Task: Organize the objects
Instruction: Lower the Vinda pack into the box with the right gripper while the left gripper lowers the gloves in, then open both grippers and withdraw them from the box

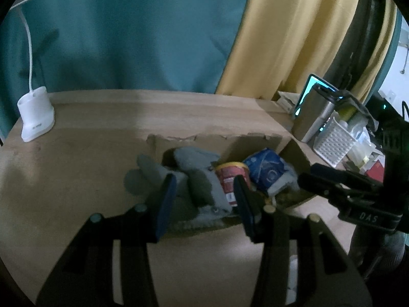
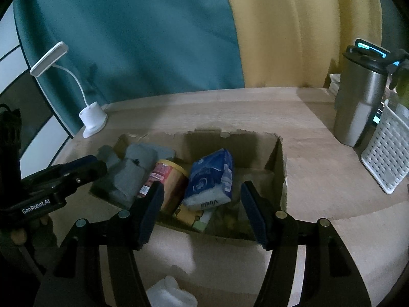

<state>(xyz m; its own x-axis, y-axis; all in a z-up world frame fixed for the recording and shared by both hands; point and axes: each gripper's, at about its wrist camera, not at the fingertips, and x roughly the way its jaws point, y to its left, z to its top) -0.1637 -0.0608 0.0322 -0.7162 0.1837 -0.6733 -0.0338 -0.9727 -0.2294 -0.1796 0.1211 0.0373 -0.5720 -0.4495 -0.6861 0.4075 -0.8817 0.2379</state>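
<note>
An open cardboard box (image 2: 278,163) sits on the wooden table and also shows in the left wrist view (image 1: 258,140). Inside lie a grey glove (image 1: 199,176) draped over its left rim, a red can with a yellow lid (image 1: 231,176) and a blue tissue pack (image 1: 268,168). The same glove (image 2: 130,168), can (image 2: 171,181) and pack (image 2: 212,179) show in the right wrist view. My left gripper (image 1: 204,197) is open just above the glove, empty. My right gripper (image 2: 202,204) is open above the box's near side, empty.
A white desk lamp (image 2: 92,120) stands at the table's far left. A steel tumbler (image 2: 358,102) and a white perforated basket (image 2: 388,148) stand at the right. Teal and yellow curtains hang behind. A white object (image 2: 168,291) lies near the front edge.
</note>
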